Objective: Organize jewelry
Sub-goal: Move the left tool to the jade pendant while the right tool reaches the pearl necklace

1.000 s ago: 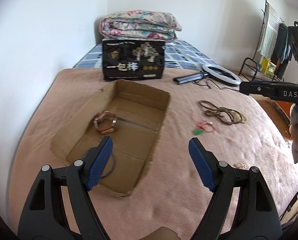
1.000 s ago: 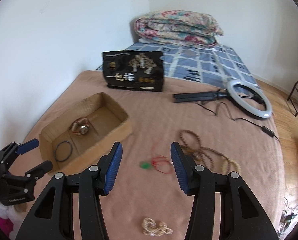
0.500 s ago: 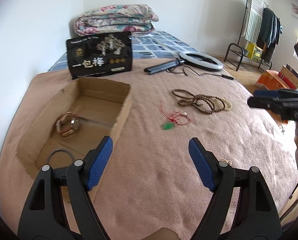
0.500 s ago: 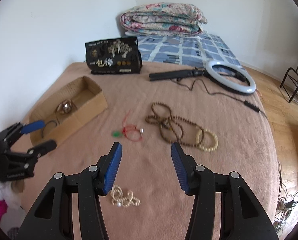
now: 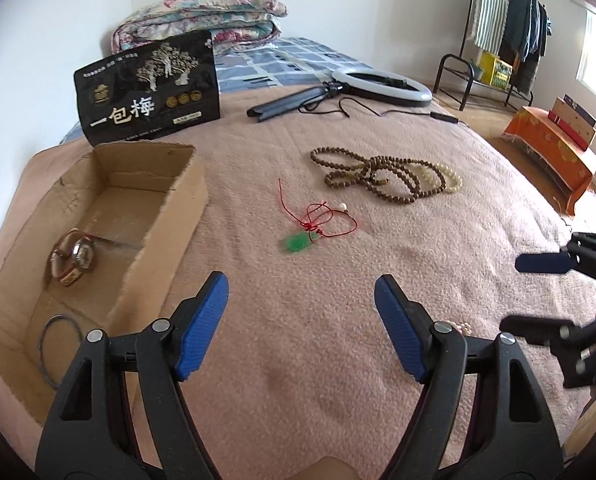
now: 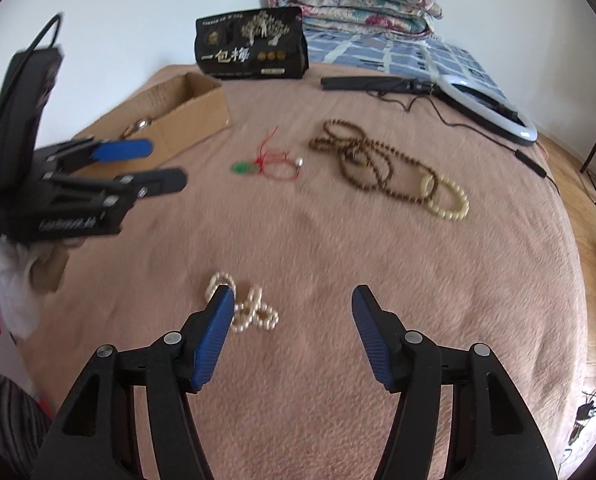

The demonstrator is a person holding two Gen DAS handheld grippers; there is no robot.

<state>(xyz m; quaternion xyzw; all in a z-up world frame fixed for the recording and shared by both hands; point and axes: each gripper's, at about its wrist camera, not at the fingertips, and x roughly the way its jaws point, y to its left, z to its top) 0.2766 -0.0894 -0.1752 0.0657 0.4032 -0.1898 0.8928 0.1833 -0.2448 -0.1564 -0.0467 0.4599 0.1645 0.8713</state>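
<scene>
A cardboard box (image 5: 166, 200) on the pink blanket holds a watch (image 5: 74, 258) and a dark ring bangle (image 5: 54, 344). On the blanket lie a red-cord green pendant (image 5: 304, 236) (image 6: 266, 164), brown bead strands (image 5: 378, 172) (image 6: 362, 160) with a cream bead bracelet (image 6: 450, 200), and a small pearl bracelet (image 6: 246, 308). My left gripper (image 5: 302, 320) is open and empty, right of the box. My right gripper (image 6: 292, 328) is open and empty, its left finger just over the pearl bracelet.
A black snack bag (image 5: 150, 88) stands behind the box. A ring light with stand (image 5: 378, 84) and cable lies at the back. A folded quilt (image 5: 202, 12) sits at the bed's head. A clothes rack (image 5: 498, 40) and orange stool (image 5: 550, 148) stand right.
Both grippers moved right and lower over the blanket. The right gripper opened wider and came down close to the pearl bracelet. The left gripper left the box.
</scene>
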